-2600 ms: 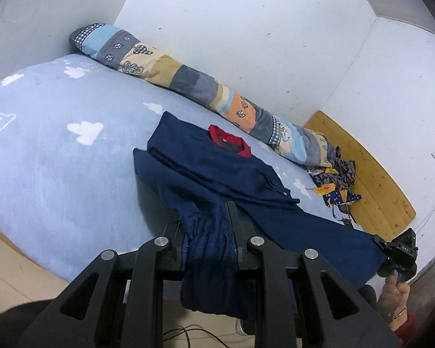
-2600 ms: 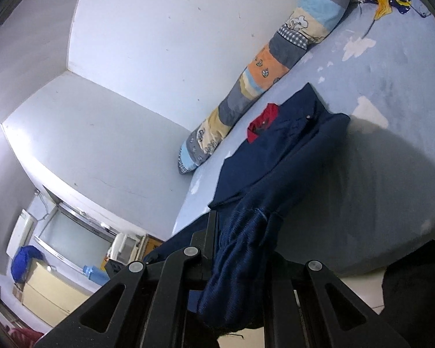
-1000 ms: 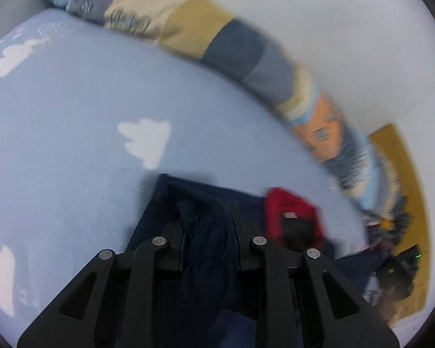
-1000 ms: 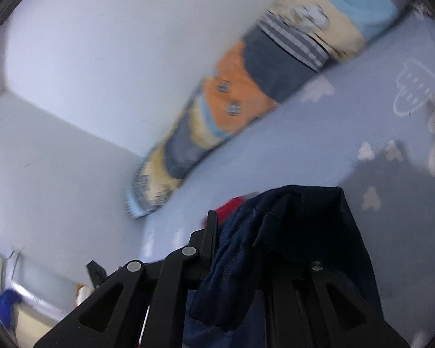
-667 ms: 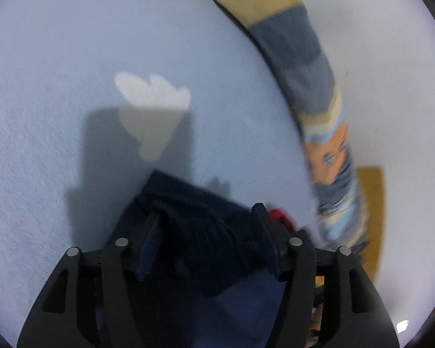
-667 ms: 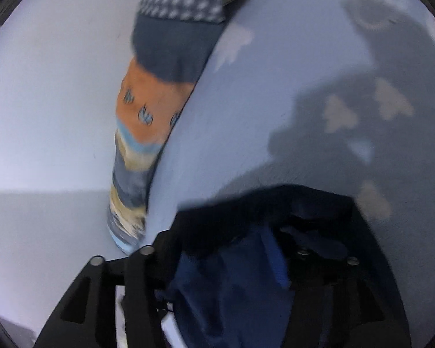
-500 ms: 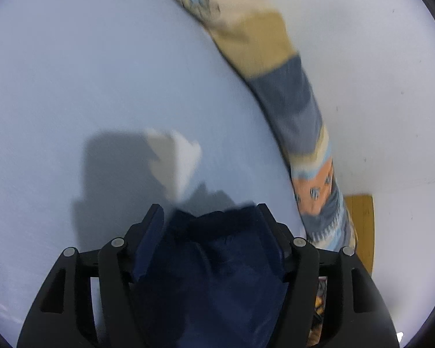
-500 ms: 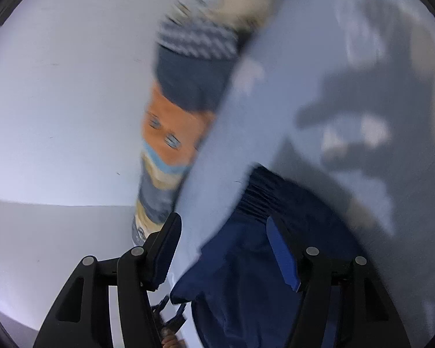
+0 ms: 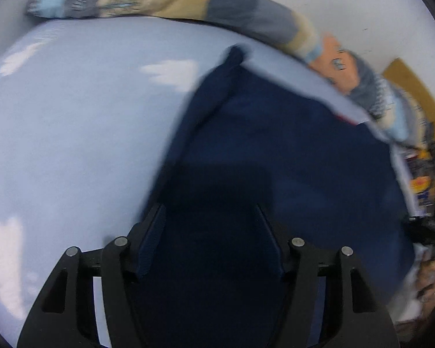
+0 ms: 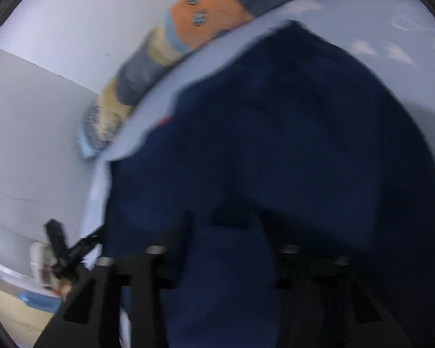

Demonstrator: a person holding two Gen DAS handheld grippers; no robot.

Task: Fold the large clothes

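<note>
Now navy garment on bed; left gripper, right gripper seemingly spread wide.

No readable text, labels, brands, numbers, both views motion-blurred

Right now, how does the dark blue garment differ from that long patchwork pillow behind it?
The navy garment is one plain dark colour; the patchwork bolster pillow mixes tan, grey, orange and light blue patches. The garment lies spread flat in the middle of the bed, while the pillow is a plump roll running along the wall. Both rest on the light blue cloud-print blanket.
</note>
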